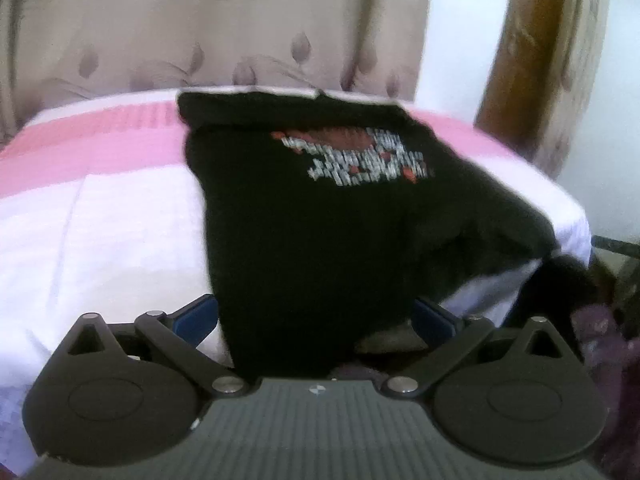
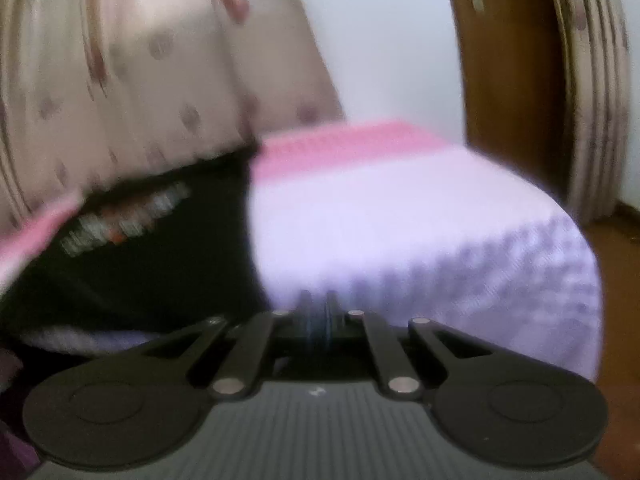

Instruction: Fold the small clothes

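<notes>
Lying across a bed with a pink and white cover [image 1: 100, 220], a small black garment [image 1: 304, 216] with a red and white print [image 1: 356, 156] fills the middle of the left wrist view. Its far edge sits near the back of the bed, just in front of a pale flowered curtain [image 1: 208, 28]. Its near end hangs toward the camera and drops between the blue-padded fingers [image 1: 198, 314] of the left gripper [image 1: 316, 320]. Those fingers stand wide apart, one on each side of the cloth; whether the pads press on it cannot be told, since the cloth hides the gap. A brown wooden frame [image 1: 520, 60] rises at the right, against a light wall.

From the right wrist view, blurred, the right gripper [image 2: 318, 312] shows its two fingers clenched together, with no cloth visible between them. They sit over the white part of the cover [image 2: 420, 240], near the bed's front edge. The black garment [image 2: 152, 272] lies to the left of the fingers, just beside them, its print [image 2: 124, 220] showing under the curtain [image 2: 120, 80]. The brown wooden frame [image 2: 508, 80] stands at the right.
</notes>
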`<action>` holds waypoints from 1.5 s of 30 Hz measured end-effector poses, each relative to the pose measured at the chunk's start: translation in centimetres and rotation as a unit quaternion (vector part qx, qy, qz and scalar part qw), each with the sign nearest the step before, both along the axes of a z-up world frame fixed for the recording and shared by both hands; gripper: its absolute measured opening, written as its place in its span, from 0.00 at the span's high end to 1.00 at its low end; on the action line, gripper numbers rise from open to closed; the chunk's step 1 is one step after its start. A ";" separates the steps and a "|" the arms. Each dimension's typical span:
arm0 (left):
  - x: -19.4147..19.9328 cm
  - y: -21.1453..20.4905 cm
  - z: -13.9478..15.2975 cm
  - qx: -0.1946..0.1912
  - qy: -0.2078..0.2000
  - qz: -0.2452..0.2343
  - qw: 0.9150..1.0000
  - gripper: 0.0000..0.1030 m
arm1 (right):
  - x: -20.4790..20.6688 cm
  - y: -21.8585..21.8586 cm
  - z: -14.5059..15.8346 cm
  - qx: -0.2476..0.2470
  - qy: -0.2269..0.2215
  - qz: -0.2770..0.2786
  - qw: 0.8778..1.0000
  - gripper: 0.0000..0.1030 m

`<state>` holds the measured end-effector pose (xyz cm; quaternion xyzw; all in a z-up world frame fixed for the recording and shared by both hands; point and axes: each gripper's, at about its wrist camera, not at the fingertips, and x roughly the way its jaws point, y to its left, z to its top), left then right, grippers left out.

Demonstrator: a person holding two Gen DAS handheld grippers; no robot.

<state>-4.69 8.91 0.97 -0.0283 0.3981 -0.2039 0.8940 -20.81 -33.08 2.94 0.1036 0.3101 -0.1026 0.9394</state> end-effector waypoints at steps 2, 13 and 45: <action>0.0 0.1 0.2 -0.009 -0.016 0.018 1.000 0.02 | 1.1 1.0 0.6 0.009 -0.029 0.026 0.999 0.93; 2.5 1.5 0.2 -0.048 0.000 0.093 0.995 0.02 | 18.1 15.0 -2.2 0.099 0.006 0.307 0.946 0.55; 3.4 3.2 -2.7 -0.048 0.045 0.047 0.997 0.07 | 8.3 0.1 -5.5 0.085 0.049 0.084 0.992 0.25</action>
